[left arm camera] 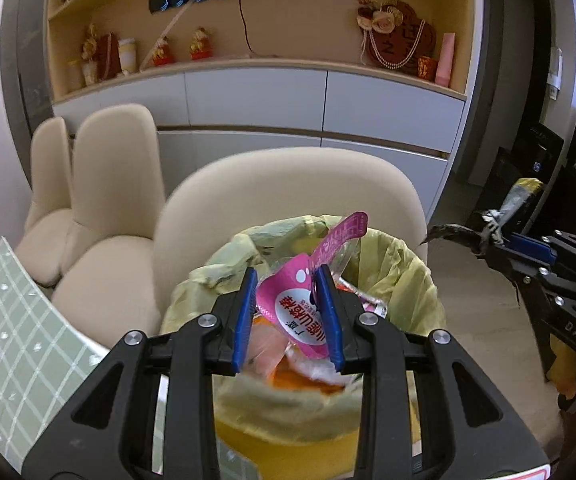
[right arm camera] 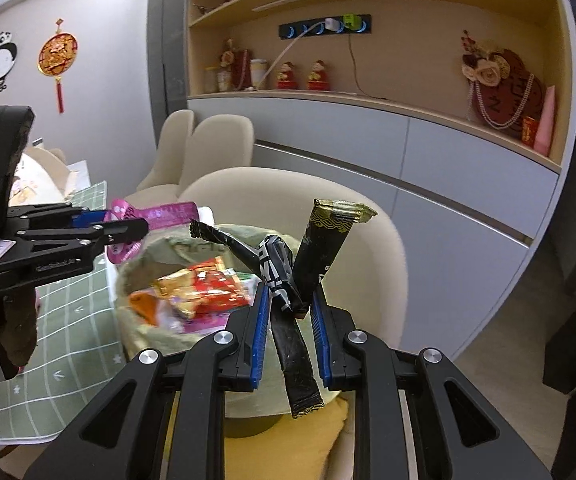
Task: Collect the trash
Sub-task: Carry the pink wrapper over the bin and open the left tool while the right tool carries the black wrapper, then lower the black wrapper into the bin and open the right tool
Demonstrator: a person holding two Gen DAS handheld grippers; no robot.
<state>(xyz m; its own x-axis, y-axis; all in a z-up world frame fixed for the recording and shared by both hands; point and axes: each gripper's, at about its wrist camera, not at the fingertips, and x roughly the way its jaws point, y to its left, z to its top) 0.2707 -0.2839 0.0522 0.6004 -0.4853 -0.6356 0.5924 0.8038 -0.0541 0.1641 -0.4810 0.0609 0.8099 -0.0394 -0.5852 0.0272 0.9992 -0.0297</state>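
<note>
Trash fills both tongs above a bin: the left tongs (left arm camera: pixel 288 312) pinch a pink snack wrapper (left arm camera: pixel 300 316) between their blue pads, its white label with red characters facing the camera and a pink strip sticking up past the fingertips. Directly beneath it stands a yellow waste bin (left arm camera: pixel 288 444) lined with a pale yellow-green bag (left arm camera: pixel 400 276), already holding orange, red and clear wrappers (right arm camera: pixel 203 288). The right tongs (right arm camera: pixel 290 316) are closed on a bunch of black stick sachets (right arm camera: pixel 288 280); one with a gold-printed end stands nearly upright, one juts left over the bin's mouth, and one hangs down between the arms of the tongs. In the left wrist view the right tongs sit off to the right of the bin, over the floor, with their bundle pointing toward it.

A bench (left arm camera: pixel 27 320) covered by a green grid-pattern cloth lies to the left of the bin, its edge just beside the liner. Cream upholstered chairs (left arm camera: pixel 279 200) stand behind the bin, the nearest one's backrest touching or nearly touching the bag. Beyond them is a grey cabinet (left arm camera: pixel 255 100) with a wooden shelf (left arm camera: pixel 247 62) of ornaments.
</note>
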